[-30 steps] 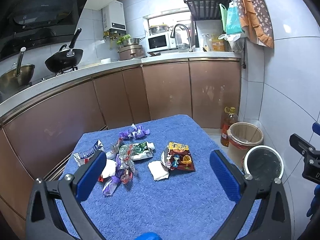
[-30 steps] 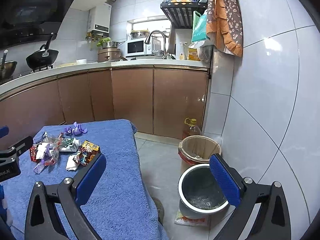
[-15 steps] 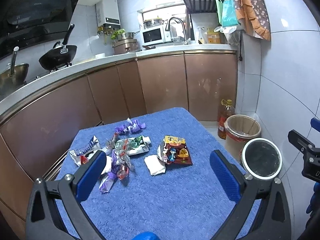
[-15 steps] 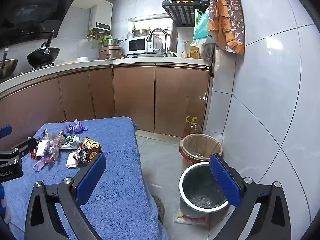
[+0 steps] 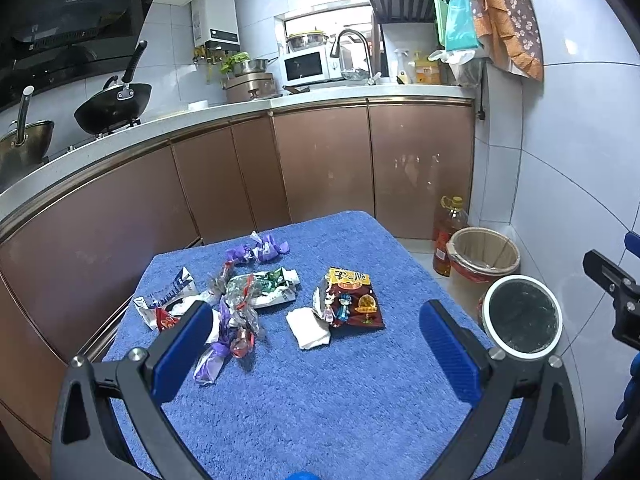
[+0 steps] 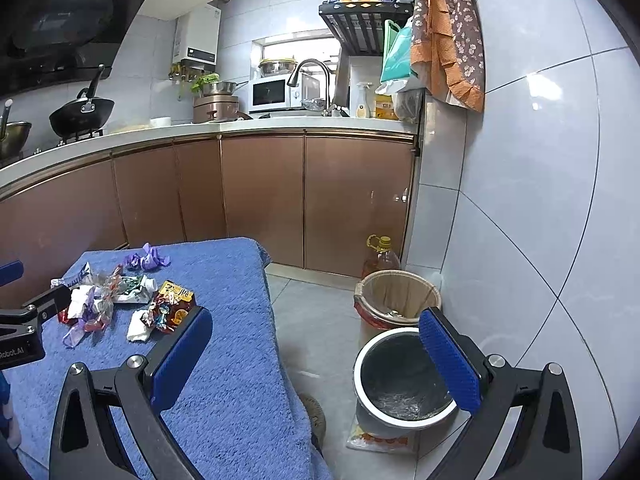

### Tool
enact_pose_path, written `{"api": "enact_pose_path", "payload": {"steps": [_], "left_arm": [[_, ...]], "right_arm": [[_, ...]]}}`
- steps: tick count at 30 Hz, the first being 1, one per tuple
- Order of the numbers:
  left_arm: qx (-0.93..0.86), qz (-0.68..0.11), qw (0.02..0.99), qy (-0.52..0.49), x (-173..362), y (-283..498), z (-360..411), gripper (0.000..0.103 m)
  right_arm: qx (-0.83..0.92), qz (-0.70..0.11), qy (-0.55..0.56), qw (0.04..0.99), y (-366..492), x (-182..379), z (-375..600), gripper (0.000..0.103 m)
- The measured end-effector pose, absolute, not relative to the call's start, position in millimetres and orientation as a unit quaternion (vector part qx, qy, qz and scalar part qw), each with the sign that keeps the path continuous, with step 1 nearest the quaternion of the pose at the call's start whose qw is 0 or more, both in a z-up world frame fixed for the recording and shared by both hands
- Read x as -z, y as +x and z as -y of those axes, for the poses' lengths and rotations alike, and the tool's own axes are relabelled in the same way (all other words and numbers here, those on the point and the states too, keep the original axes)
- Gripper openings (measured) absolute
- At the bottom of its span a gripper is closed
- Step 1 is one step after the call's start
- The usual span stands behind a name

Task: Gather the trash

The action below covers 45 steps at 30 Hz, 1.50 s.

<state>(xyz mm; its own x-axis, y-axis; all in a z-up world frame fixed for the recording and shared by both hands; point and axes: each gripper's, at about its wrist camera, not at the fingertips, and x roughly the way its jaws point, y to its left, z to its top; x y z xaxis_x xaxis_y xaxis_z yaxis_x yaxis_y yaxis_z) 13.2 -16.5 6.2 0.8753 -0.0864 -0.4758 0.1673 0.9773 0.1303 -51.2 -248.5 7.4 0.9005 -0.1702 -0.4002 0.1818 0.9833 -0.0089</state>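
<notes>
Both claws are spread wide and grasp nothing: the left gripper point(image 5: 316, 344) hovers above the blue towel point(image 5: 320, 400) where the wrappers point(image 5: 256, 292) lie clustered (touching none), while the right gripper point(image 6: 316, 344) hangs over the floor beside the steel bin point(image 6: 400, 384).

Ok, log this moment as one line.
phase: approach | left gripper: open, empty | right gripper: open, empty | crumpled wrappers: on blue towel-covered table | steel-rimmed bin: on floor
</notes>
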Motion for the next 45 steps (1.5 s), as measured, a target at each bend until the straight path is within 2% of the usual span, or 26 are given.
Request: {"api": "enact_pose_path", "payload": {"steps": [20, 26, 33, 45], "left_arm": [[0.044, -0.155, 0.981, 0.105, -46, 16, 14, 0.103], [0.059, -0.176, 0.979, 0.088, -55, 23, 7, 0.103], [-0.006, -0.184, 0.982, 0.051, -59, 46, -50, 0.103], [-0.061, -0.292, 0.953, 0.046, 10, 92, -119, 0.103]], "right_arm": [[0.079, -0.171, 0.025, 0.982, -43, -33, 244, 0.103], [0.064, -0.165, 0.028, 0.984, -38, -36, 246, 0.103], [0.024, -0.157, 0.014, 0.987, -18, -30, 237, 0.103], [-0.111, -0.286, 0.026, 0.952, 84, 36, 191, 0.103]]}}
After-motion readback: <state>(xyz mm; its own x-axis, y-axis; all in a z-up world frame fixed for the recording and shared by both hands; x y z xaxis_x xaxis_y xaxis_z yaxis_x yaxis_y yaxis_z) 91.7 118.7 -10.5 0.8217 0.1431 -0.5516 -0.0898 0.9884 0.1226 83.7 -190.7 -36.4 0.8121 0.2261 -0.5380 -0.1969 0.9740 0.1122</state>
